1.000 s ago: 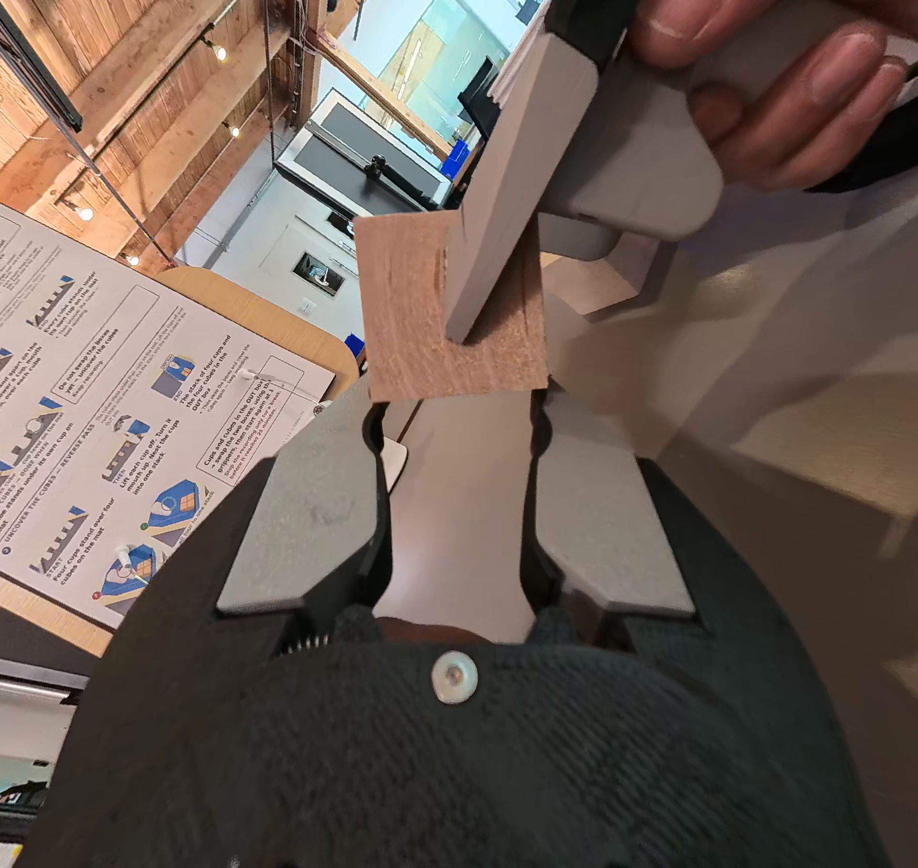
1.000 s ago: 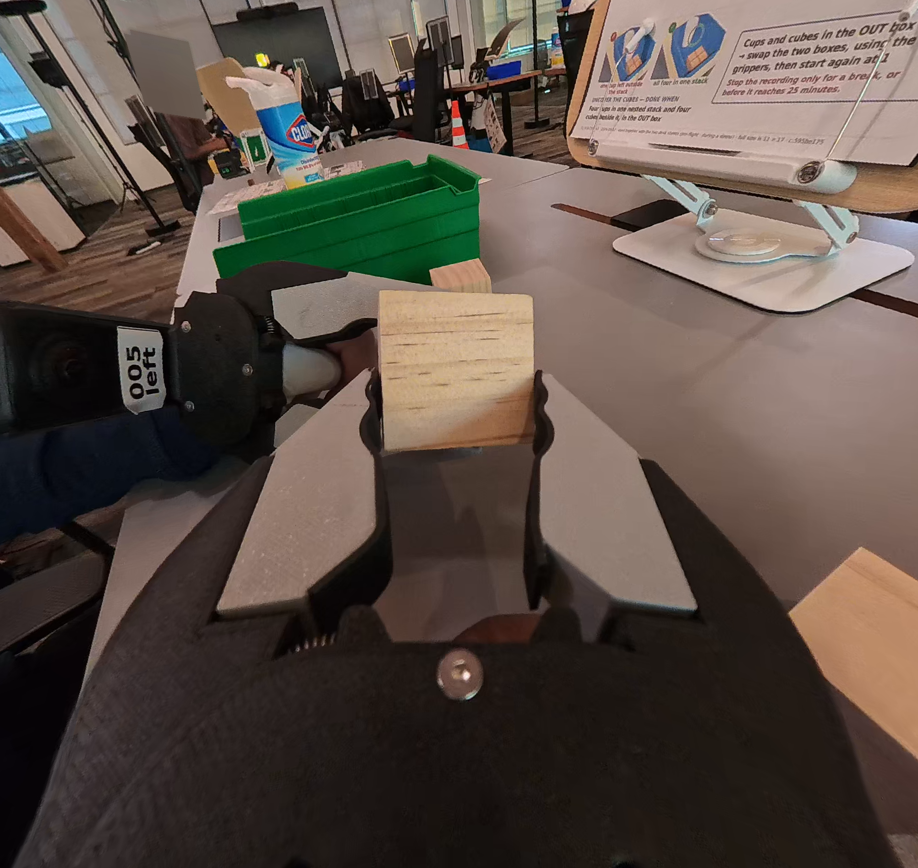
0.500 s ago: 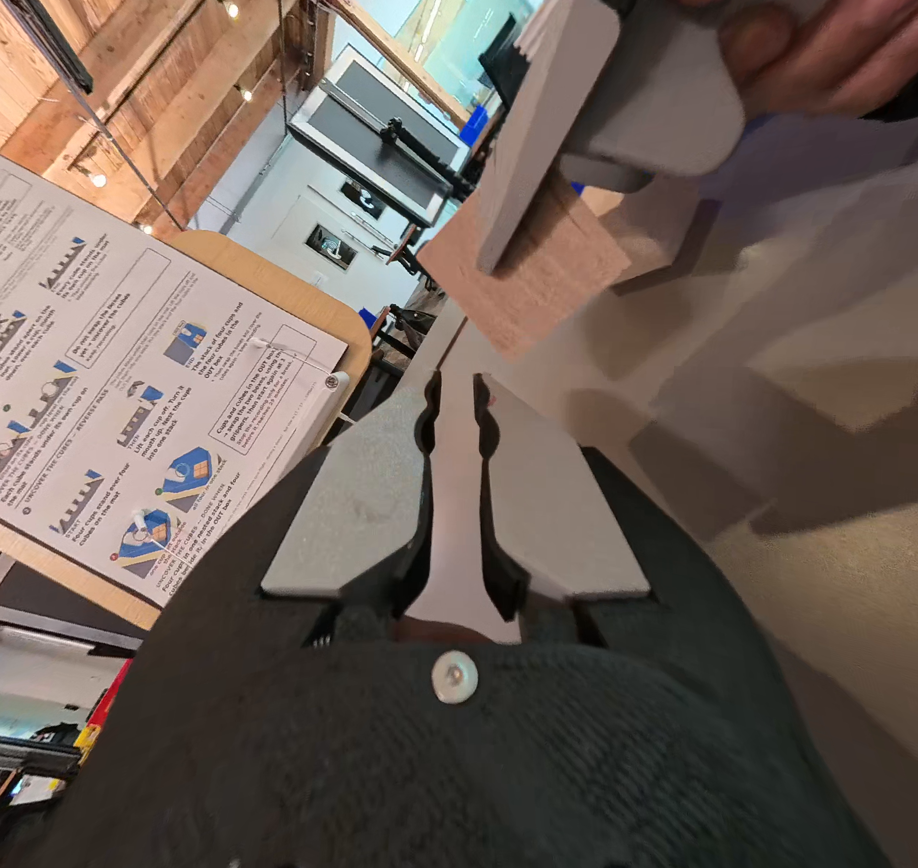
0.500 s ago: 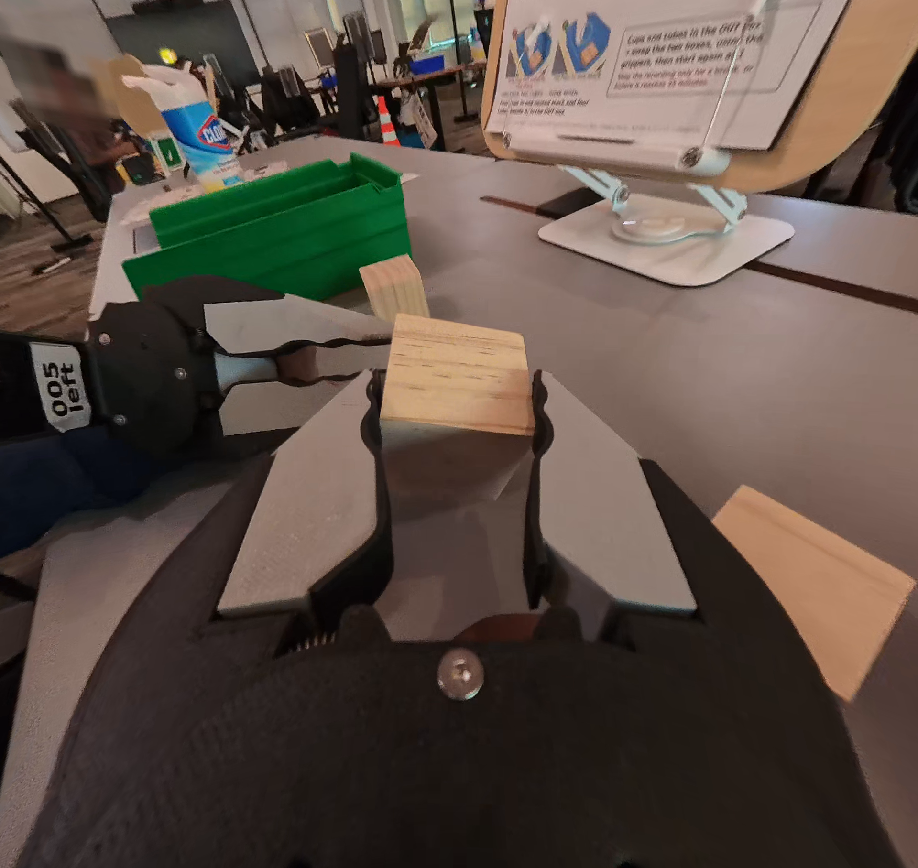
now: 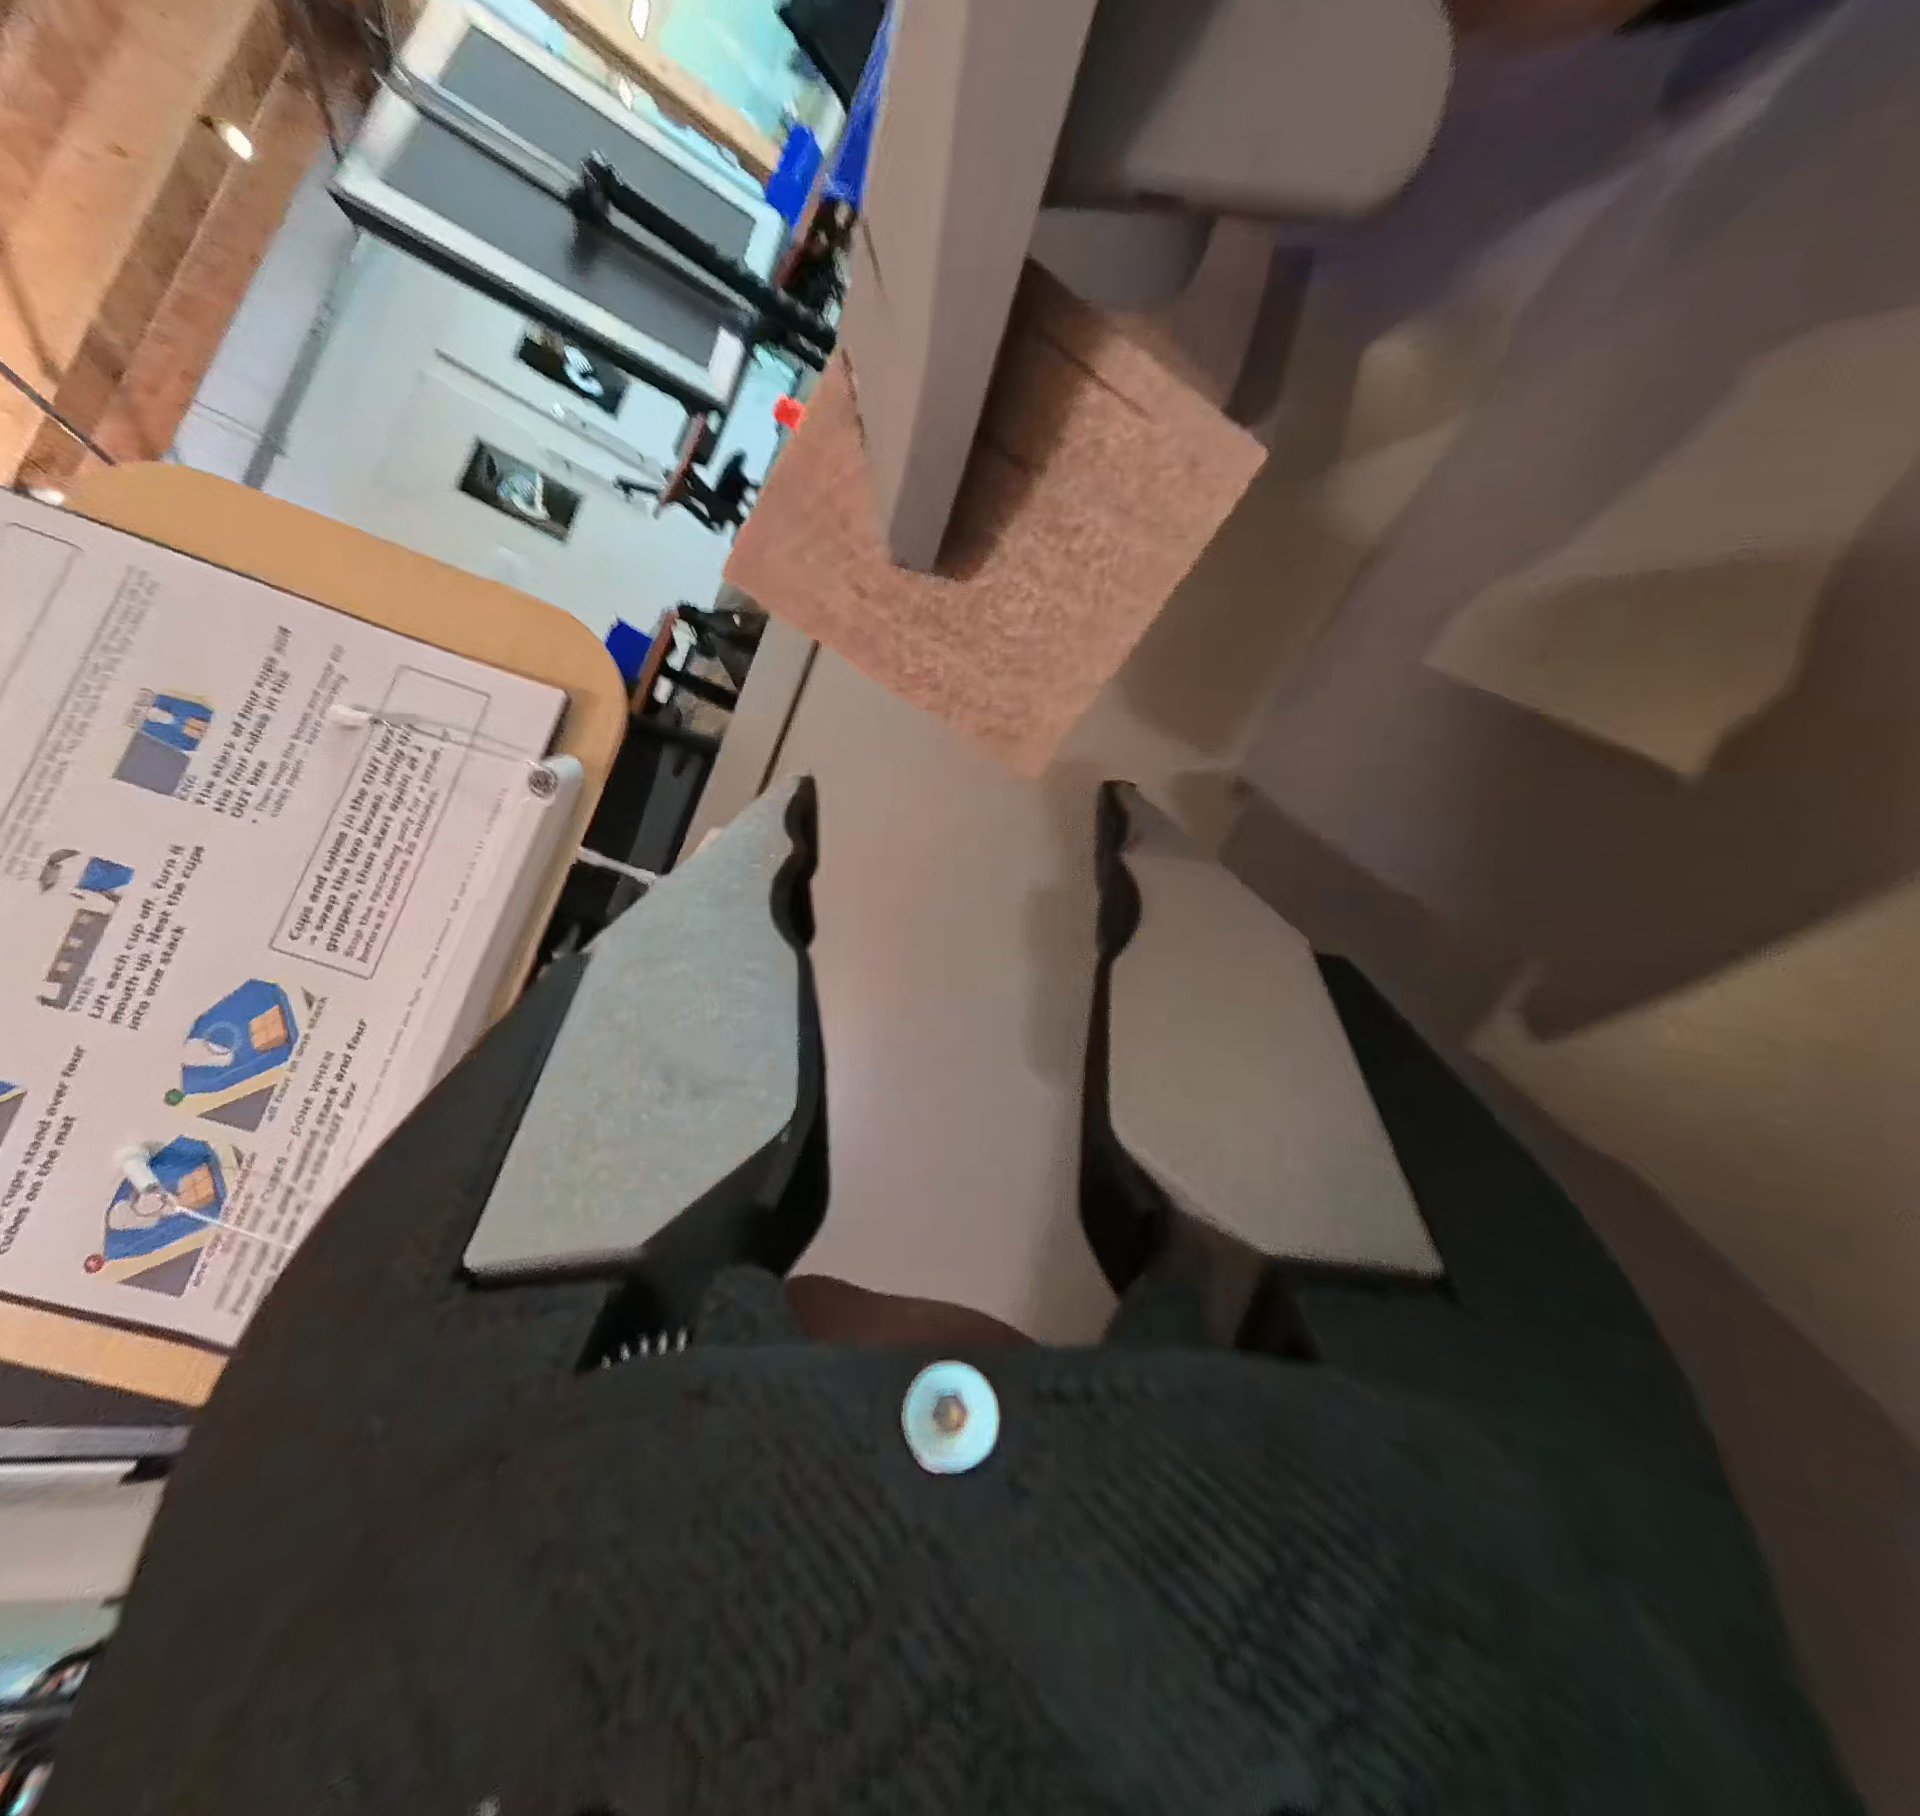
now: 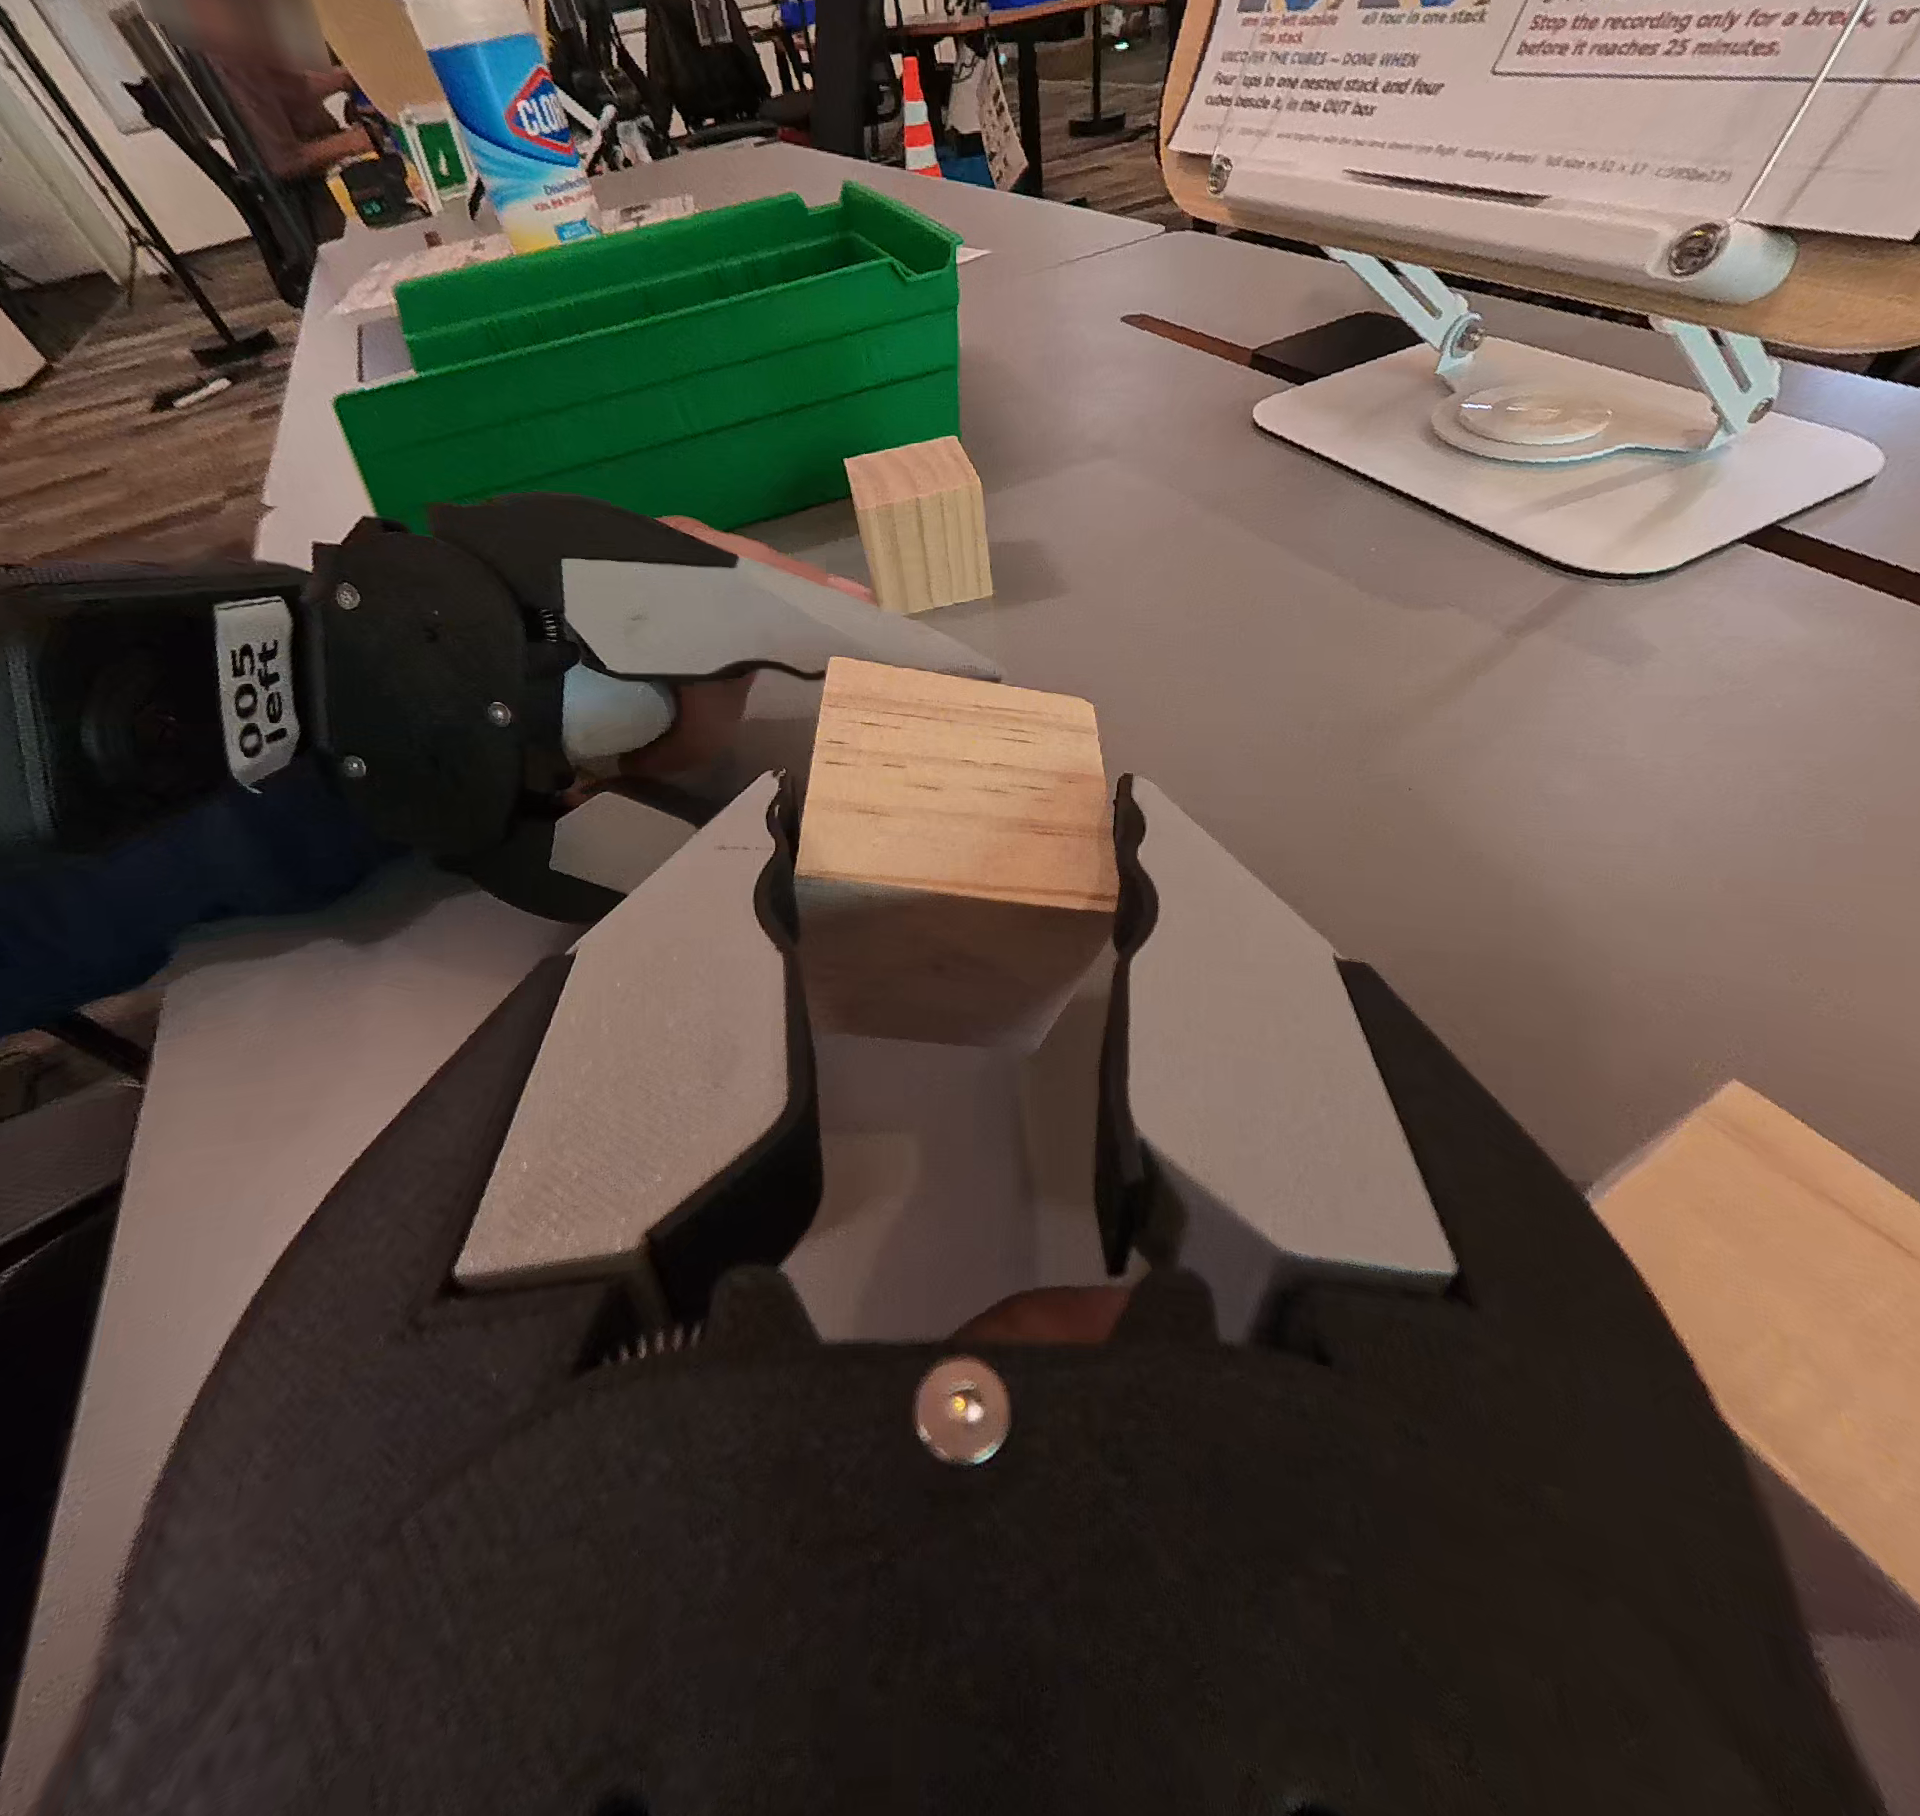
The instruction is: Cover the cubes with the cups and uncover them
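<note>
Gripping a pale wooden cube (image 6: 951,810) between both pads, our right gripper (image 6: 948,831) holds it level above the grey table (image 6: 1403,727), grain running left to right. Our left gripper (image 5: 956,831), at its left, stands apart and bare. Farther off, a second square-edged cube (image 6: 920,525) stands upright beside the ribbed green bin (image 6: 665,384).

Cube (image 6: 920,525) before bin (image 6: 665,384) (stand (image 6: 1558,447) to the right).
</note>
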Tool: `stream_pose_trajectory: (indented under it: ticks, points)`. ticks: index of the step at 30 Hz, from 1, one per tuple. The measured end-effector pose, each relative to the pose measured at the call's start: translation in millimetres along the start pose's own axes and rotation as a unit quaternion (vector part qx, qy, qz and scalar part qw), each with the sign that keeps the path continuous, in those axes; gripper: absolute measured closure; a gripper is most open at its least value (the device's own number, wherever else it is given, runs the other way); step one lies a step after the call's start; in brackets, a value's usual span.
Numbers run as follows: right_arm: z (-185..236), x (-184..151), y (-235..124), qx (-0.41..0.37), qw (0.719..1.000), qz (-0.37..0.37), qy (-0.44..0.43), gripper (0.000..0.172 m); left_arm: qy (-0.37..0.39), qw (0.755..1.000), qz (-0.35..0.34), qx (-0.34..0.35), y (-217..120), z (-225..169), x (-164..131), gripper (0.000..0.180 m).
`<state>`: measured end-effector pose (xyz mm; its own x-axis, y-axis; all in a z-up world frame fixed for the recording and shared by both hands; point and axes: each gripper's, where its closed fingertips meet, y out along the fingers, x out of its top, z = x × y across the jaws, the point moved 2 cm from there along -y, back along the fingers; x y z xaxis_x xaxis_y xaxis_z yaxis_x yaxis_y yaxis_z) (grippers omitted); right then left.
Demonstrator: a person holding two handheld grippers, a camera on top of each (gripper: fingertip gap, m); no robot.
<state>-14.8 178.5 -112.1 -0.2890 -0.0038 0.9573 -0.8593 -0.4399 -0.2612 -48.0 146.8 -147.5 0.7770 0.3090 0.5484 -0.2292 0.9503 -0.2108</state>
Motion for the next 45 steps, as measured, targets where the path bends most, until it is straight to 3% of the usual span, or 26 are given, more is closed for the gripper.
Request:
stream_pose_trajectory:
  ticks: [2, 6, 9, 18, 24, 29, 34, 40, 45]
  points:
    - [4.7, 3.3, -1.8, 0.021, 1.000, -0.010, 0.008, 0.114, -0.002, 0.999, -0.040, 0.017, -5.2, 3.4, 13.5, 0.114]
    - [21.8, 8.8, -6.8, 0.111, 0.992, -0.021, 0.052, 0.114, 0.007, 0.994, -0.108, 0.033, -16.2, 4.4, 39.4, 0.111]
    - [35.5, 8.4, -11.0, 0.171, 0.983, -0.013, 0.064, 0.114, 0.020, 0.991, -0.127, 0.024, -19.5, -1.2, 47.7, 0.112]
    - [44.9, 3.7, -18.5, 0.239, 0.965, 0.012, 0.105, 0.114, 0.039, 0.984, -0.176, 0.010, -31.1, -14.4, 73.9, 0.105]
    - [47.3, 3.5, -18.4, 0.253, 0.961, 0.008, 0.113, 0.114, 0.066, 0.984, -0.165, -0.006, -30.5, -20.9, 76.6, 0.111]
    - [36.7, 5.8, -21.6, 0.238, 0.962, 0.001, 0.133, 0.117, 0.103, 0.984, -0.136, 0.052, -27.3, -6.8, 69.5, 0.112]
    - [36.0, 1.6, -18.8, 0.237, 0.961, 0.009, 0.139, 0.117, 0.098, 0.981, -0.140, 0.087, -30.7, 5.9, 69.2, 0.112]
    - [42.9, -8.3, -10.6, 0.228, 0.967, 0.035, 0.111, 0.109, 0.090, 0.982, -0.160, 0.050, -30.6, -6.7, 73.0, 0.112]
    - [45.6, 5.6, -21.3, 0.255, 0.960, -0.004, 0.114, 0.117, 0.047, 0.979, -0.190, 0.065, -39.1, 6.8, 79.4, 0.112]
